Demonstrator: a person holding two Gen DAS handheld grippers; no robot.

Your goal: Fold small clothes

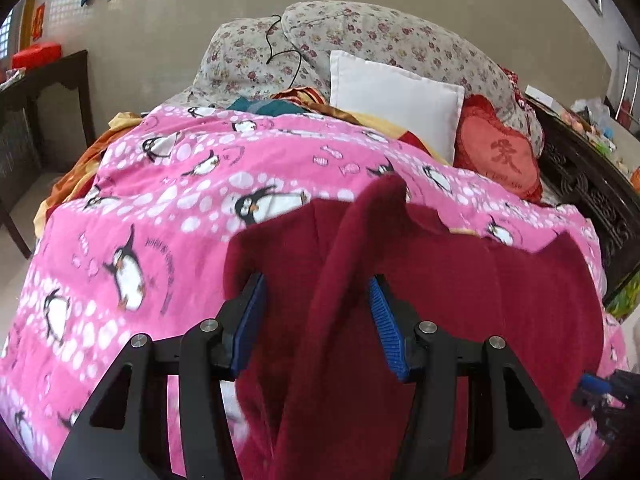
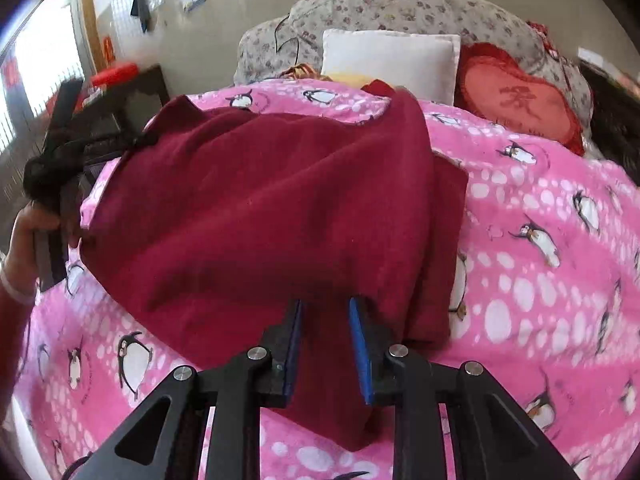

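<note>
A dark red fleece garment [image 1: 500,300] lies on the pink penguin blanket [image 1: 160,208]. In the left wrist view a thick fold of it runs between the blue pads [image 1: 384,328] of my left gripper [image 1: 316,292], whose jaws stand fairly wide around it. In the right wrist view the garment [image 2: 260,220] is bunched in folds, and my right gripper [image 2: 325,304] has its jaws close together on the near hem. The left gripper shows at the left edge of the right wrist view [image 2: 56,168], at the garment's far corner. The right gripper shows at the right edge of the left wrist view [image 1: 608,396].
A white pillow [image 1: 396,100], a red heart cushion [image 1: 500,152] and floral pillows [image 1: 360,36] lie at the head of the bed. A dark carved bed frame [image 1: 588,188] runs along the right. A dark side table [image 1: 44,88] stands at the left.
</note>
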